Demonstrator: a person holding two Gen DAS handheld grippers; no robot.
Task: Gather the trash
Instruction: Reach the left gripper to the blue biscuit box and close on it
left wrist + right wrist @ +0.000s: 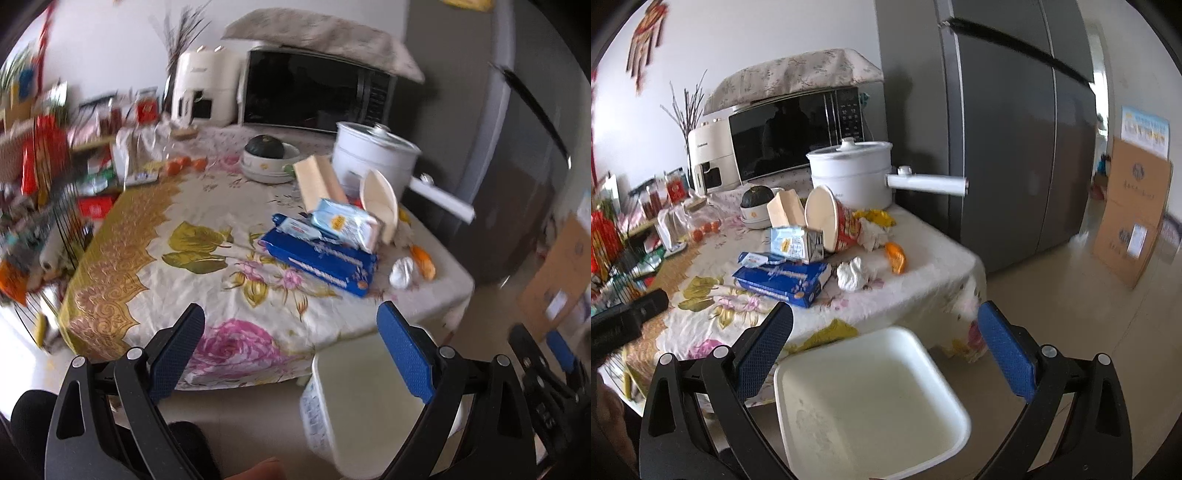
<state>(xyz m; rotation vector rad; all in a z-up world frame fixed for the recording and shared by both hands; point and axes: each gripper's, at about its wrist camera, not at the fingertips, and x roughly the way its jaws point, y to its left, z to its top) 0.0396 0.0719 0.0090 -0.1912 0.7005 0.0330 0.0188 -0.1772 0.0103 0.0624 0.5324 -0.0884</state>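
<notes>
the left gripper (290,347) and right gripper (884,345) both gape wide, holding nothing. below the right one stands a white bin (827,373) on the floor, just beside the table (938,280). on the cloth's near right lie a crumpled tissue (852,275), orange peel (895,256), a tipped noodle cup (831,221) and a blue box (783,278).

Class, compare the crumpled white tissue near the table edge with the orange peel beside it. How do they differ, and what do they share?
The tissue is white; the peel is orange.
The tissue is bunched into a crumpled ball; the peel is a curved piece.
The tissue lies nearer the blue box; the peel lies further from it, towards the table's corner.
Both are small scraps lying loose on the floral tablecloth, neither in the white bin nor in a gripper.
</notes>
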